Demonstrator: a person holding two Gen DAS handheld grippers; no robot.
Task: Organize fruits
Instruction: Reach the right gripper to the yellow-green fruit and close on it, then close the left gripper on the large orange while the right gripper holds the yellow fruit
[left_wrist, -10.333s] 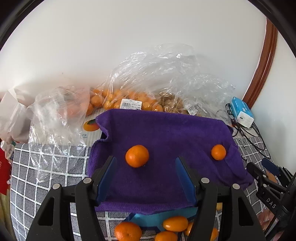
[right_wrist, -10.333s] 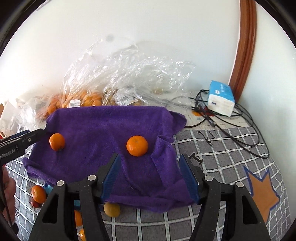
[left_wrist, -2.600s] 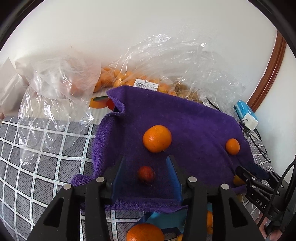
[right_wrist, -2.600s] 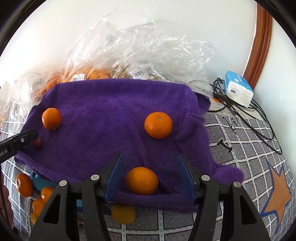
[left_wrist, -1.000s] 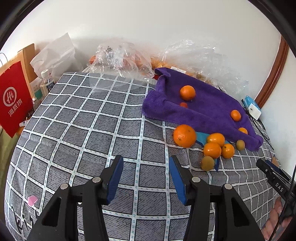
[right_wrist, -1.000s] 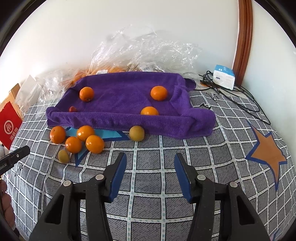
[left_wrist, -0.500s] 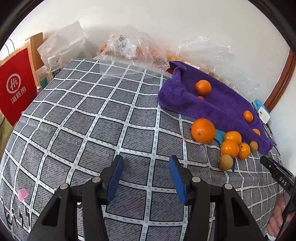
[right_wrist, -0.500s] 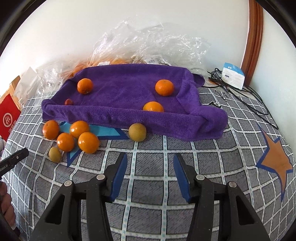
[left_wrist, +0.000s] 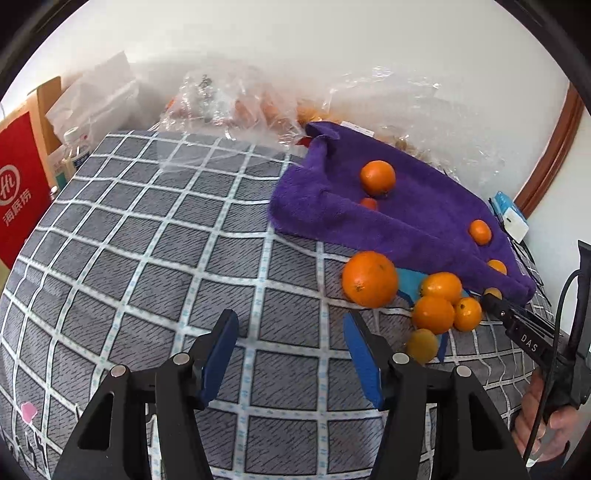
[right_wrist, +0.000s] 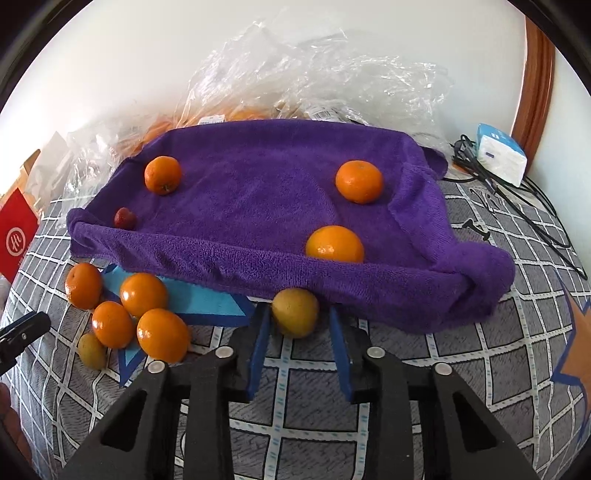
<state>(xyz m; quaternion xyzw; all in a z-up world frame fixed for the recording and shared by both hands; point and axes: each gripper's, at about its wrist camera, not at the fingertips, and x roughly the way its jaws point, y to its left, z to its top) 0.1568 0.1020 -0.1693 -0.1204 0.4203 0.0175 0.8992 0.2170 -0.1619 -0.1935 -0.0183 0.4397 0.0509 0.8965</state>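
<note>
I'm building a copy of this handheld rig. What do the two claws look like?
Both match: the left claw and the right claw each have black angular arms, silver rivets and flat blue pads. Seen from the left wrist, the right claw's black body bears white "DAS" lettering, and a black cable runs alongside.

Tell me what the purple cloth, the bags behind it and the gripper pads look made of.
Purple cloth: soft terry or microfibre, judging by its fuzzy matte pile and rolled, slumping edges. Bags: thin clear plastic film, crinkled and glinting, with fruit showing through. Right gripper pads: blue, flat and matte, probably rubber or foam; the black arms look like hard plastic.
</note>
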